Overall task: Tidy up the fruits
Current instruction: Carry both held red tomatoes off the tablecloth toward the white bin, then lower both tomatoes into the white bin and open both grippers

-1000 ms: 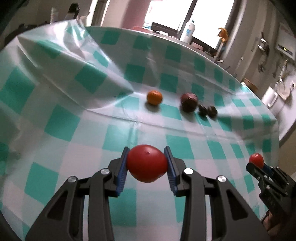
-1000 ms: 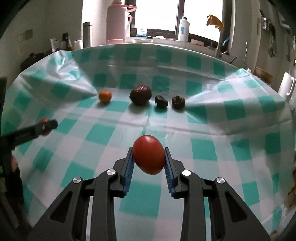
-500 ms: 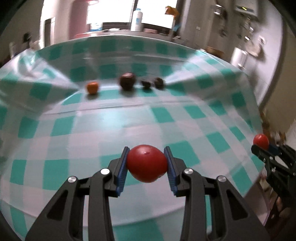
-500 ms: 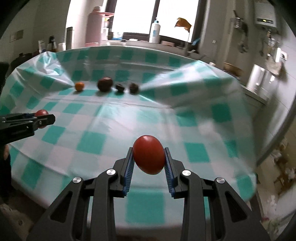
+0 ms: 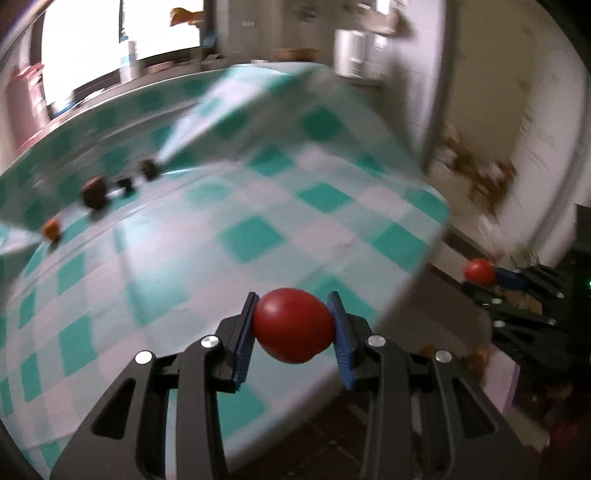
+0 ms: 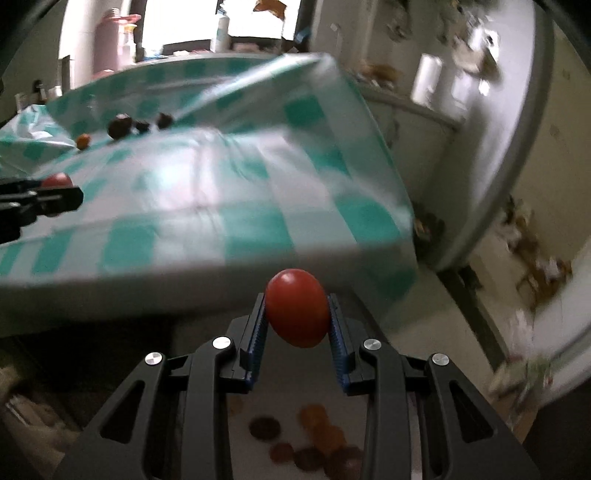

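We are gripping a red tomato [image 5: 293,325] in our left gripper [image 5: 293,332], the blue pads [image 5: 243,347] pressing on both of its sides, and it is hanging above the near edge of the table [image 5: 258,236], close to the near right corner where the teal-and-white checked cloth [image 5: 325,125] is dropping away to the floor. Our right gripper [image 6: 297,325] is clamped on a second red tomato [image 6: 297,308] — this one is hanging past the table's near right corner, over a pale surface below, where several brownish round fruits [image 6: 314,443] are lying in a loose cluster; blur is keeping us from telling what kind they are.

In the left view we are seeing the right gripper and its tomato off to the right, beyond the cloth's right edge. In the right view the left gripper is showing at the left, above the cloth near the near edge.

Farther back, toward the far left part of the table, four fruits are sitting in a row on the cloth: a small orange one [image 6: 83,141] at the left end, then a large dark one [image 6: 120,126], then two small dark ones [image 6: 142,126] [image 6: 164,120] — near each other. Just behind the row the cloth is rising in a fold. Beyond the table's far edge, bottles are standing before a bright window [image 6: 255,16].
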`<state>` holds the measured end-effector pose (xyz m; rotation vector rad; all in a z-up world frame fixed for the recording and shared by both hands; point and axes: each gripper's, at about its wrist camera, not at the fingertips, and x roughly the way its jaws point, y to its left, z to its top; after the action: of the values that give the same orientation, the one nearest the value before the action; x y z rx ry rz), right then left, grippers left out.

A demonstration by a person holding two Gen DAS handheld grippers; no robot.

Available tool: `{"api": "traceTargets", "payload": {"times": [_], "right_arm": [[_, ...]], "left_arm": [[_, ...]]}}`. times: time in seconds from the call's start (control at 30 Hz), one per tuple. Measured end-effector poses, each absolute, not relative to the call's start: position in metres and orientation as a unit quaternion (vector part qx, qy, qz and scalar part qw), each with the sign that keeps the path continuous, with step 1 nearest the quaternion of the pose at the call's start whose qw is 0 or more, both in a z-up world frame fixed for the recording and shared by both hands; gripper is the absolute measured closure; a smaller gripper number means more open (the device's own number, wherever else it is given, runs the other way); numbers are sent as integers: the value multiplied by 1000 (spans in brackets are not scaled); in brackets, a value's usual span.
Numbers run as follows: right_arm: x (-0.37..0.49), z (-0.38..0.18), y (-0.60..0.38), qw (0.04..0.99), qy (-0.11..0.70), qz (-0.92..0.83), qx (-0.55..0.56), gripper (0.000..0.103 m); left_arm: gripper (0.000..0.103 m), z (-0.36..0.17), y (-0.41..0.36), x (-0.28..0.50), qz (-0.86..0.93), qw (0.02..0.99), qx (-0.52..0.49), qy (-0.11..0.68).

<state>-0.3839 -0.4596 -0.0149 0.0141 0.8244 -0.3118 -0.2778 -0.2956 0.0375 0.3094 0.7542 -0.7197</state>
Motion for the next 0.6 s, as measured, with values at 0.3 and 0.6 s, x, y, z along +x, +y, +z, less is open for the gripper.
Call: {"api": "traceTargets", "payload": {"times": [0.3,0.6], "right_arm": [[-411,-85,-492,863,467,-184,52,72],[-422,-148,-509,823,524,-180,128,71]], "left_arm": [[65,-4,-376,-344,-437,782,261,360],[65,-91,-428,-359,-448,713,356,405]]}}
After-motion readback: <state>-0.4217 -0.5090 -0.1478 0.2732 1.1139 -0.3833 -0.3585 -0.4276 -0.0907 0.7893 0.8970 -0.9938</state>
